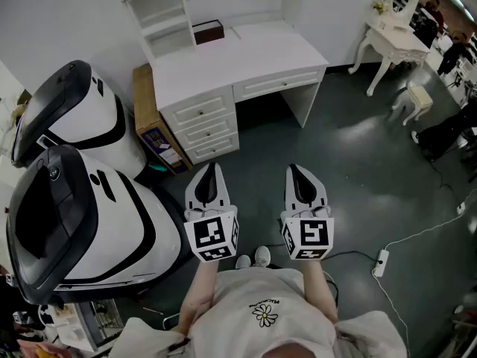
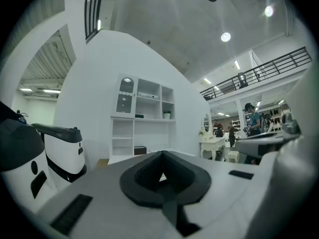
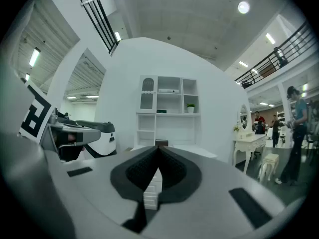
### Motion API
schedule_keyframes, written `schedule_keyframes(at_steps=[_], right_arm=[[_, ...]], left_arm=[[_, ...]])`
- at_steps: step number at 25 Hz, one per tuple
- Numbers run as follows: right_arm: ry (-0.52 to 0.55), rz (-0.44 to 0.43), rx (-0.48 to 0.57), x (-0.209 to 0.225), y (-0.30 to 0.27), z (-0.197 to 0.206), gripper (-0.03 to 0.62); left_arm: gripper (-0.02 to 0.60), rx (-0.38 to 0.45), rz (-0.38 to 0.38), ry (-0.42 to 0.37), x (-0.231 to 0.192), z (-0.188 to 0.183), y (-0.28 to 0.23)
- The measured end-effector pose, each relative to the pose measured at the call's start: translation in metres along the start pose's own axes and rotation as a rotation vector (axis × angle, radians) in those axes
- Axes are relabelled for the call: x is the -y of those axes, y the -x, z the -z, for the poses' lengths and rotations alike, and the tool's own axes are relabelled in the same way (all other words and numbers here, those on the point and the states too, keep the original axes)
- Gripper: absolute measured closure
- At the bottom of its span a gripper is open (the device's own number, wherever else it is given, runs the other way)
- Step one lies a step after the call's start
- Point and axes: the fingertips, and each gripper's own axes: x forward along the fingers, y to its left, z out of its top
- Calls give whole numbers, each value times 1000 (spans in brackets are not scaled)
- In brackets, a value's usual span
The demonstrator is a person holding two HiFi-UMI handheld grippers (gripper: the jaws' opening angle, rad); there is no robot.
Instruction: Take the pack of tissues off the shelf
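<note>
Approach stage, judging by the gap. Both tools are held level over dark floor at lower centre of the head view, well apart from the white furniture at the top. Left hand-held gripper (image 1: 212, 171) pressed together, nothing between the jaws. Right hand-held gripper (image 1: 297, 171) likewise closed to a point and empty.

Probably the pack of tissues (image 1: 208, 30): a small dark box near the top centre of the head view, at the foot of the shelf (image 1: 165, 12) unit, against the back of the worktop (image 1: 246, 62). Hard to tell whether resting in a low compartment or on the worktop itself. Seen small, just above the jaw tips, in both gripper views.

To do this well:
- Walk in squarely toward the front of the worktop, keeping clear of the big white and black machines (image 1: 89, 200) at the left of the frame.
- Spread one pair of jaws before arriving, not at the box.
- Come in level, at box height, and close across the short dimension.
- Lift slightly before drawing back, so as not to drag against the shelf upright just to the left.

Lies flat, long axis running across the frame with the left end a touch lower, roughly along the back edge of the worktop. One long side face turned toward the viewer. Opening side, if any, too small to make out.
</note>
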Motion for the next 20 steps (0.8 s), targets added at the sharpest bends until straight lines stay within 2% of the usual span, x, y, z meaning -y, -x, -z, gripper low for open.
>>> schedule_keyframes(at_steps=[12, 20], right_arm=[[-3, 11, -6, 15, -3, 5, 591], [-86, -11, 28, 35, -12, 11, 591]], left_arm=[[581, 3, 12, 5, 8, 1, -16], [581, -1, 2, 8, 20, 10, -33]])
